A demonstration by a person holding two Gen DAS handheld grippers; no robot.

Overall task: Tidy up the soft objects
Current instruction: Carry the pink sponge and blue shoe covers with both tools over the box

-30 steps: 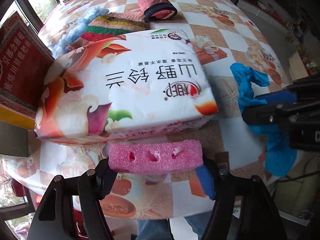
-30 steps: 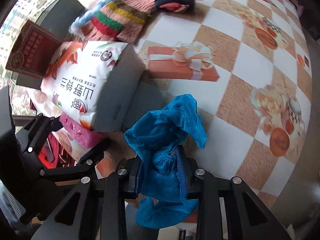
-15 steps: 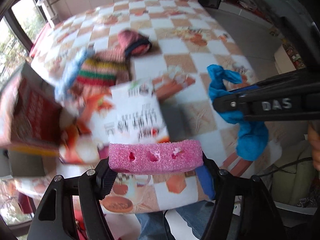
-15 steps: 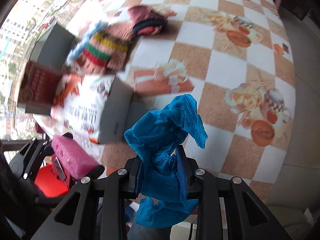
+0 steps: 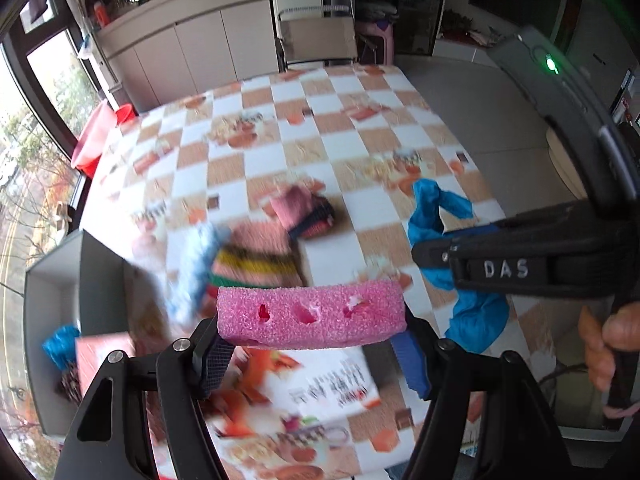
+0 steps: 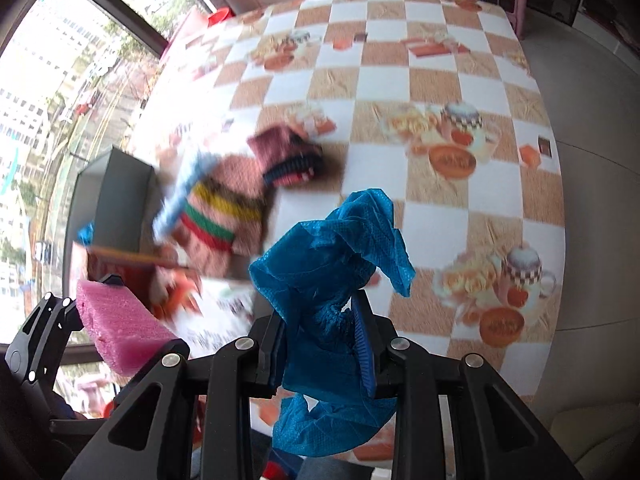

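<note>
Left gripper (image 5: 314, 354): fingers clamped on the pink sponge (image 5: 311, 317), one pad at each short end.
Pink sponge: spans crosswise between the fingertips, held up above the table (image 5: 360, 128); a coarse foam block with three small torn holes along its face.
Right gripper (image 6: 322, 344): fingers close together, pinching the blue shoe cover (image 6: 332, 280).
Blue shoe cover: bunched between the pads, crumpled top rising past the fingertips, loose end hanging below them; thin textured blue fabric.
Beyond the left fingertips: striped knitted piece (image 5: 256, 260) and rolled pink sock (image 5: 304, 212) lie blurred on the checked tablecloth.
Left of the left fingers: grey box (image 5: 60, 280), open.
Under the sponge: printed tissue pack (image 5: 320, 392).
</note>
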